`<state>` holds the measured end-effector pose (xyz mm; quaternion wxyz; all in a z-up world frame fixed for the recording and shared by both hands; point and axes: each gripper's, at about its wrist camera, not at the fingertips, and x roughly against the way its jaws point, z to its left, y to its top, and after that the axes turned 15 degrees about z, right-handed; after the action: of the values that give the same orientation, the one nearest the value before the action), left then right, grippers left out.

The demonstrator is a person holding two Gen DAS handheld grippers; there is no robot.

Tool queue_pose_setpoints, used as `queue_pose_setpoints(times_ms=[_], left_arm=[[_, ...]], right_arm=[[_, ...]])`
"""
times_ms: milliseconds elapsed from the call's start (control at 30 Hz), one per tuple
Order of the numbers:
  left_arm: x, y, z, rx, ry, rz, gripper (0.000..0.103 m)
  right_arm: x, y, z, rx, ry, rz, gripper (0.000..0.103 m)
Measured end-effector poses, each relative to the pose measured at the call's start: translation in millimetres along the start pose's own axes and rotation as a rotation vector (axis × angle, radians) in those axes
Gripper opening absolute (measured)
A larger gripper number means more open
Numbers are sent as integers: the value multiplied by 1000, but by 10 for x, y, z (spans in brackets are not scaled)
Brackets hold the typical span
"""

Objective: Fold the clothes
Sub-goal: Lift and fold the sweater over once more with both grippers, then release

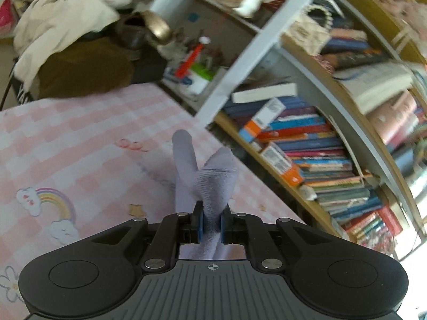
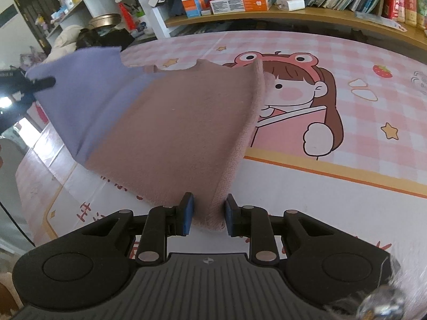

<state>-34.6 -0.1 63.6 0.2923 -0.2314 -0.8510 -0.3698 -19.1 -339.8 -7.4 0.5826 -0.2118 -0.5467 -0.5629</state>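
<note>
Counting things up: two grippers, one garment, one bed sheet, one big bookshelf.

The garment point(image 2: 170, 122) is a knit piece in two colours, a dusty pink-brown part and a lavender part, with a wavy scalloped edge along the far side. In the right wrist view it's lifted off the sheet and stretched between the two tools, with a thick folded edge running from the far pink corner down toward the camera. In the left wrist view only the lavender end point(image 1: 210, 184) shows, bunched up into a couple of pointy folds with a ribbed texture.

The left gripper point(image 1: 212, 225) is clamped tight on that lavender end, blue pads pressed right against the fabric on both sides. You can also spot it as a dark shape at the far left corner of the cloth point(image 2: 40, 83) in the other view. The right gripper point(image 2: 208, 213) has the pink corner sitting between its blue pads; the pads look slightly apart from the cloth on each side, so it's pinching loosely at best, and I can't tell how firm the hold is.

Underneath is the pink checked cartoon bed sheet point(image 2: 347, 186), with a girl in a frog headband. The bookshelf point(image 1: 307, 146) runs along the far side, crammed with stacked books.
</note>
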Motion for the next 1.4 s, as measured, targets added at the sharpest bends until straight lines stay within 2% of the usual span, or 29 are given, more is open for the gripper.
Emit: queue_pose_setpoints(times_ms=[167, 333, 400, 500, 600, 700, 767, 900, 967, 1000, 1033, 1133, 1233, 1400], left_arm=[[33, -94, -401, -72, -3, 5, 9], [48, -212, -858, -198, 12, 40, 10], [-6, -296, -1057, -260, 13, 79, 10], [-172, -433, -1299, -343, 13, 180, 10], [-495, -722, -1480, -466, 80, 303, 11], [-676, -938, -1557, -558, 168, 358, 19], [-691, -951, -1551, -557, 183, 371, 22], [-604, -896, -1619, -544, 157, 350, 28], [-572, -914, -1703, -569, 134, 338, 36], [-575, -929, -1744, -587, 117, 346, 45], [-584, -950, -1776, -603, 102, 360, 49], [-628, -1028, -1798, -634, 86, 415, 50], [-563, -1024, -1753, -606, 65, 420, 50], [-212, -846, -1654, -574, -27, 330, 51]], right_arm=[[4, -11, -39, 27, 28, -9, 23], [11, -28, -87, 48, 59, -23, 23], [10, -36, -106, 56, 72, -26, 23], [13, -41, -131, 66, 88, -28, 24], [15, -44, -159, 73, 107, -26, 24], [12, -42, -190, 78, 124, -24, 24], [5, -41, -214, 78, 136, -23, 24], [2, -42, -252, 75, 156, -24, 24], [2, -46, -267, 72, 165, -25, 24], [1, -49, -274, 69, 169, -25, 24], [-1, -53, -282, 67, 173, -25, 24], [7, -76, -324, 60, 192, -19, 26], [44, -119, -396, 45, 206, -10, 28], [186, -155, -521, 6, 207, -25, 29]])
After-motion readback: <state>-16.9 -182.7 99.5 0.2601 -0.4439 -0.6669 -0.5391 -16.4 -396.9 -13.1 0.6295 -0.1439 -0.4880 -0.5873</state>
